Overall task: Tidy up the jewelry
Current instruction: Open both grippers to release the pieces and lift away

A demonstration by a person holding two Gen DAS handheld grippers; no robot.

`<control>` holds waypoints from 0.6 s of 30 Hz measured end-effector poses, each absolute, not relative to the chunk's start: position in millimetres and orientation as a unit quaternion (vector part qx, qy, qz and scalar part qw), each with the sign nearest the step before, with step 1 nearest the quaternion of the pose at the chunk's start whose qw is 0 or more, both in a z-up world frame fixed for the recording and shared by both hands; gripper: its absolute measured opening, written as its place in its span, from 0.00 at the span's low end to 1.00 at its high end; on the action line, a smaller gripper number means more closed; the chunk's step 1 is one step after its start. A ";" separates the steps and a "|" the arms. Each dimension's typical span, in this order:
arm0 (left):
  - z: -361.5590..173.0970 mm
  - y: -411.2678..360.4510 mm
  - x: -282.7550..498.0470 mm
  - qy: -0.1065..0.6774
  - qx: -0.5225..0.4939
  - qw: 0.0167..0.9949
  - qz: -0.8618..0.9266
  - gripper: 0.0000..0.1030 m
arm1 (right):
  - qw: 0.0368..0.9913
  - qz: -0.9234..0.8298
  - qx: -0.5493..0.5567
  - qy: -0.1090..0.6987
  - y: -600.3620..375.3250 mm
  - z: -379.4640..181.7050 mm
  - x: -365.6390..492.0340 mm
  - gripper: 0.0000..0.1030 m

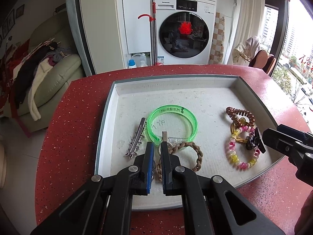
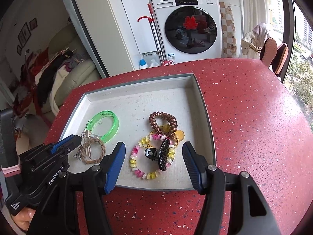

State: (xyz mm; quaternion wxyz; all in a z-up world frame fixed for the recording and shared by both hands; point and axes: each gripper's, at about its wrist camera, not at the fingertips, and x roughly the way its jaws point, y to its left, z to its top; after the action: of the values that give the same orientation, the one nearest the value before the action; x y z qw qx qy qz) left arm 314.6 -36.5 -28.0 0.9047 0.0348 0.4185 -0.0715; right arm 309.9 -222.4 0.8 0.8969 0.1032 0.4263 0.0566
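A white tray (image 1: 105, 117) on the red table holds the jewelry. My left gripper (image 1: 156, 146) is shut low over its near left part, beside a green bangle (image 1: 172, 109), a braided bracelet (image 1: 197, 152) and a silver star hair clip (image 1: 137, 139). A small silver clip (image 1: 165, 135) pokes out past its tip; I cannot tell if it is pinched. My right gripper (image 2: 154, 156) stands open around a black claw clip (image 2: 162, 154) that lies on a pink-and-yellow coil tie (image 2: 137, 170); the pads do not touch it. A brown coil tie (image 2: 162, 117) lies behind.
The red speckled table (image 2: 244, 117) stretches right of the tray (image 2: 207, 117) towards a window. Behind it stand a washing machine (image 1: 183, 35) and a mop. A sofa (image 1: 49, 74) piled with clothes is at the left. A hand (image 2: 23, 217) holds the left gripper (image 2: 78, 139).
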 end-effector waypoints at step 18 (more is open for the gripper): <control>-3.2 -24.1 303.1 0.380 0.020 0.924 -0.046 1.00 | 0.901 0.052 0.101 0.419 -224.4 6.4 303.2 0.62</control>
State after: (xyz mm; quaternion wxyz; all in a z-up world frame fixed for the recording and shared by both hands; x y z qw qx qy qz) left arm 303.1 -24.1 -3.2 0.9235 0.0195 0.3802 -0.0464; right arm 303.2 -224.4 6.4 0.9007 0.1009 0.4195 0.0519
